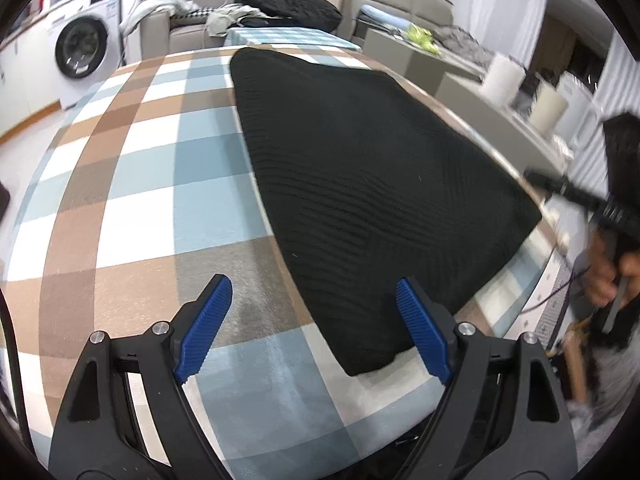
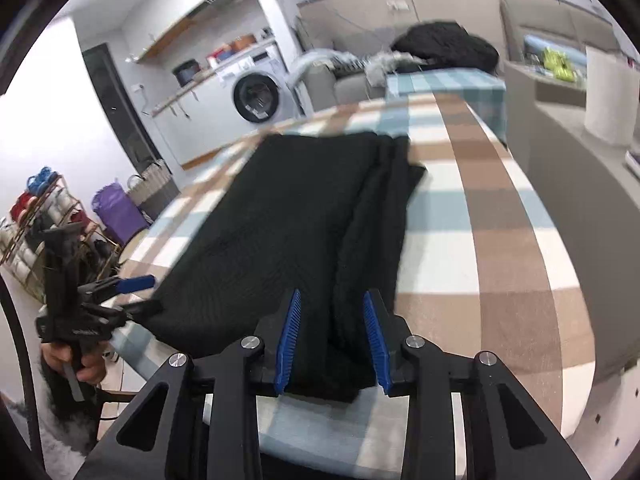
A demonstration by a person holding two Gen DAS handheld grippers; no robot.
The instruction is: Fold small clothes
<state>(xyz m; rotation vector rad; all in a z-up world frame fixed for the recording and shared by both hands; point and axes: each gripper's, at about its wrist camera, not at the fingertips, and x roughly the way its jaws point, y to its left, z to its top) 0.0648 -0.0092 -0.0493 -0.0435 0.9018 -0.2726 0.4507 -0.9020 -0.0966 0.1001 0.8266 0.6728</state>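
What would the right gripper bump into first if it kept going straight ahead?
Most likely the black garment: the right gripper points down at its near end, which lies between the open jaws. How far above it the gripper sits is unclear.

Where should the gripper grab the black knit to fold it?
Probably the near corner of the black knit. It lies flat on the checked cloth, so only edges offer a bite. The open left gripper could slide in low from the near side.
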